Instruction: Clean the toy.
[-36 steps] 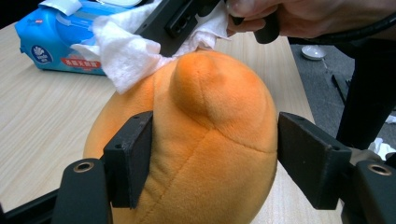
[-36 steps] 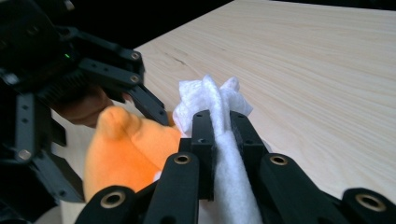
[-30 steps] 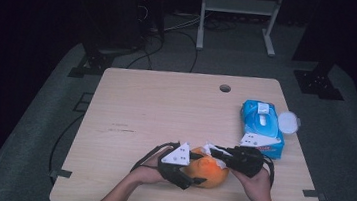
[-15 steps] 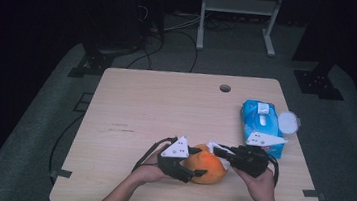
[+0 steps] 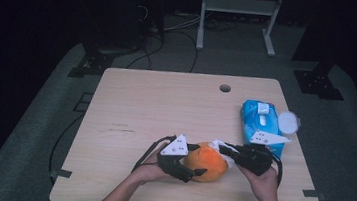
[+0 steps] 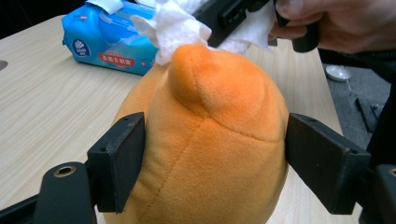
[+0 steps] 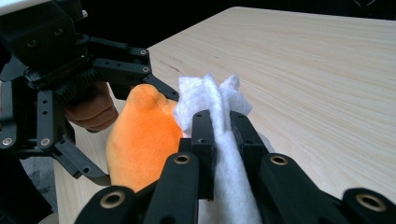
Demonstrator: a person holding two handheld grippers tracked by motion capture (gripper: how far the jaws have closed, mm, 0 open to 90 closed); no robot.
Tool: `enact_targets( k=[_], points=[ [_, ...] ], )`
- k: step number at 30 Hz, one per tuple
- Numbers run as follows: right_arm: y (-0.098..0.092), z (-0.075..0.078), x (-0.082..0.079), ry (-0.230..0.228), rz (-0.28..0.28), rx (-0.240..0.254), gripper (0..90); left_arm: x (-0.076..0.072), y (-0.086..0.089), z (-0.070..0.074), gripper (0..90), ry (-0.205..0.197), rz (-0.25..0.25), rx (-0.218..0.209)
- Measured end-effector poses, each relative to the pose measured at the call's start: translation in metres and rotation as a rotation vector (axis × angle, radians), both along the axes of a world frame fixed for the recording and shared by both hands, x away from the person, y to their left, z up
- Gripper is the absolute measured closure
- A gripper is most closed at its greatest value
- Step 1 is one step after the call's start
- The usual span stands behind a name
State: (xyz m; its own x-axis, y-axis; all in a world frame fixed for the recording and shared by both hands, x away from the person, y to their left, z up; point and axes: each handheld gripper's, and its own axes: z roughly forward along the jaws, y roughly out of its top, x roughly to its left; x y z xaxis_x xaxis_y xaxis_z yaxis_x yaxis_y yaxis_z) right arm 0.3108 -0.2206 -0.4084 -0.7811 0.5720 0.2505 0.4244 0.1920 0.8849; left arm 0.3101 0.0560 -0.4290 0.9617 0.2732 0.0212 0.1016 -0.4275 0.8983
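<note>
Slippage is the main hazard. My left tongs (image 6: pixel 212 154) have just been opening around the orange plush toy (image 6: pixel 210 140) near the front edge of the desk (image 5: pixel 166 104), its jaws now barely flanking it. My right tongs (image 7: pixel 219 126) are clamped on a white wipe (image 7: pixel 205 98) touching the toy's tip. Pressing the wipe harder could, I judge, roll the toy free.

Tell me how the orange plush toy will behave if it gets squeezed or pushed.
The round orange plush toy probably dents and springs back: stitched soft fabric. Likely light. Its rounded body may roll or slide on the smooth wooden table if pushed.
</note>
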Motion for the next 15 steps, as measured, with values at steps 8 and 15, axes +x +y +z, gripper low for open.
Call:
enact_targets(
  k=[8, 15],
  points=[
    [0.021, 0.013, -0.014, -0.055, 0.096, 0.02, 80.8, -0.005, -0.007, -0.002, 31.4, -0.01, 0.007, 0.0],
    [0.031, 0.014, -0.017, -0.087, 0.095, -0.033, 80.9, -0.009, -0.011, -0.002, 31.5, -0.031, 0.012, 0.021]
  ],
)
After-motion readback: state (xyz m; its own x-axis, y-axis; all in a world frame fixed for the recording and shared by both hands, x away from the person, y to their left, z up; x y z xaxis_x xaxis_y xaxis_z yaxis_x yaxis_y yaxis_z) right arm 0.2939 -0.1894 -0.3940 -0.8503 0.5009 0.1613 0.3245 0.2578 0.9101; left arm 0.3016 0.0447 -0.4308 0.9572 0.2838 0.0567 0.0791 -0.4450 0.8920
